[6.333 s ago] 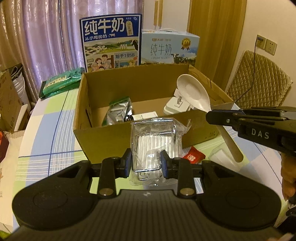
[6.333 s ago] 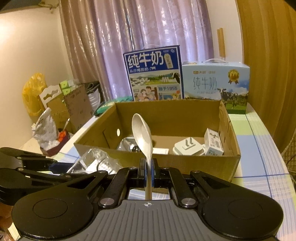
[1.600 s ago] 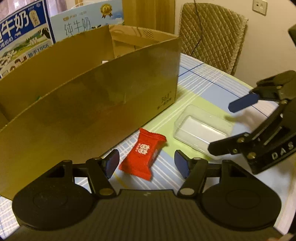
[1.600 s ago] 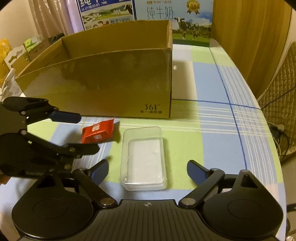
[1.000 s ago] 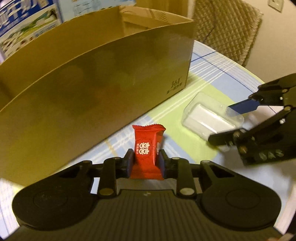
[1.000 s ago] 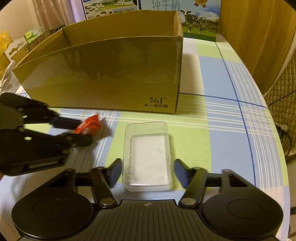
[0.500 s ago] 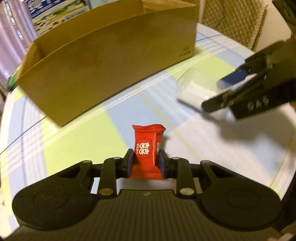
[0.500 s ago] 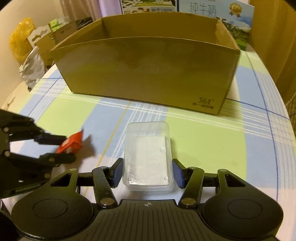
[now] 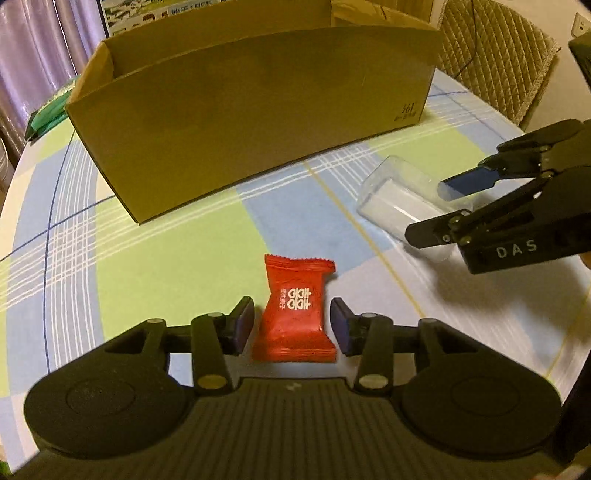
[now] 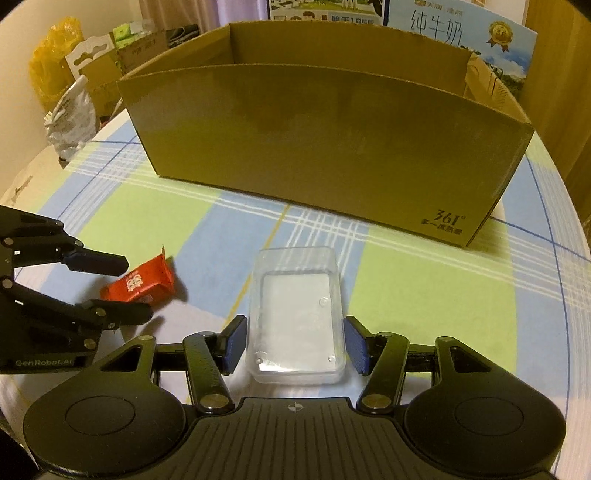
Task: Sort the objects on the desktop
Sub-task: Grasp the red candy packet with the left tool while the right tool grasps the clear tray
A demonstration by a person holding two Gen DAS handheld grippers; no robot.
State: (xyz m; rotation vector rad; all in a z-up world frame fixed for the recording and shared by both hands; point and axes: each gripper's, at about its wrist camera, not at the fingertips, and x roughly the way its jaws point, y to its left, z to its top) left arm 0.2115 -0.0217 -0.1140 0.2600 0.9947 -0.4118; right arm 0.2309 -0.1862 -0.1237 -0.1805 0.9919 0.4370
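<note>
Left gripper (image 9: 291,319): jaws apart, a visible gap on each side of the red candy packet; nothing gripped. Located on the near side of the cardboard box, well apart from it.
Red candy packet (image 9: 294,308): lies flat on the tablecloth between the left gripper's blue pads, touching neither. White characters on its face. In the right wrist view (image 10: 142,282) it sits left of the clear plastic box and near it.
Right gripper (image 10: 295,345): jaws spread slightly wider than the clear plastic box, one pad on each long side. Contact between pads and box walls cannot be told; no firm grip is evident. In the left wrist view (image 9: 448,206) its body bears the letters "DAS".
Clear plastic box (image 10: 297,310): rectangular, transparent, resting on the tablecloth on the near side of the cardboard box, its near half between the right gripper's pads.
Tablecloth (image 10: 424,291): checked in blue, green and white; carries the packet, the plastic box and the cardboard box.
Cardboard box (image 10: 325,147): open-topped, brown, printed "361°" at its lower right corner. Stands beyond both grippers. Contents hidden behind its front wall.
Milk cartons (image 10: 461,33): upright directly behind the cardboard box, partly hidden by it.
Chair (image 9: 491,55): quilted back, right of the cardboard box, beyond the table edge.
</note>
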